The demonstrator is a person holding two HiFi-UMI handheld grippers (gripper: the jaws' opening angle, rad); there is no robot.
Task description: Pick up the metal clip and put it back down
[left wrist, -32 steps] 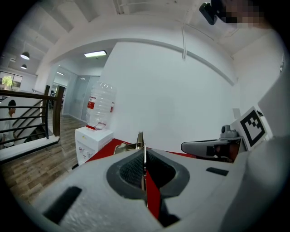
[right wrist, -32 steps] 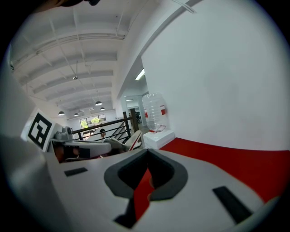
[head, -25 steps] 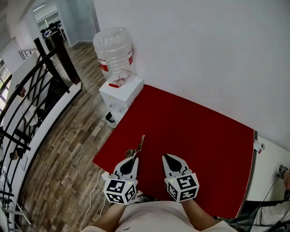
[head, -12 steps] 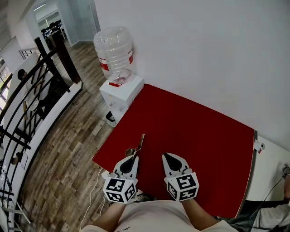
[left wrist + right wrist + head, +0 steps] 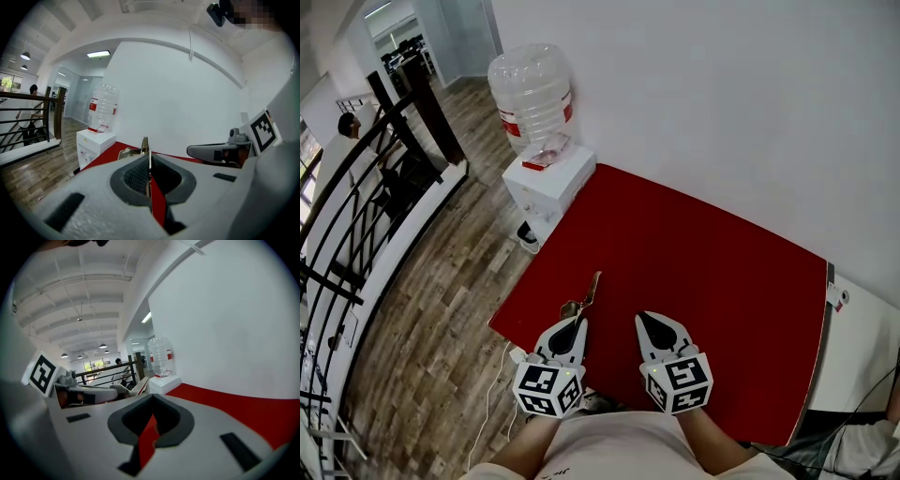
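The metal clip [image 5: 589, 292] is a thin silvery piece that sticks out ahead of my left gripper [image 5: 577, 324] over the near left part of the red table top [image 5: 712, 272]. In the left gripper view the jaws are shut on the clip [image 5: 145, 142], with its thin blade pinched between the pads and its tip pointing forward. Whether the clip rests on the red surface I cannot tell. My right gripper [image 5: 643, 322] is beside it, to the right, shut with nothing in it [image 5: 153, 399].
A white water dispenser [image 5: 548, 183] with a clear bottle [image 5: 532, 98] stands off the table's far left corner. A dark railing [image 5: 356, 216] and wood floor lie to the left. The white wall runs behind the table. A white ledge [image 5: 862, 328] adjoins the right edge.
Both grippers and the clip stay where they were. The head view has shifted slightly, and a person beyond the railing has come into sight at the left.
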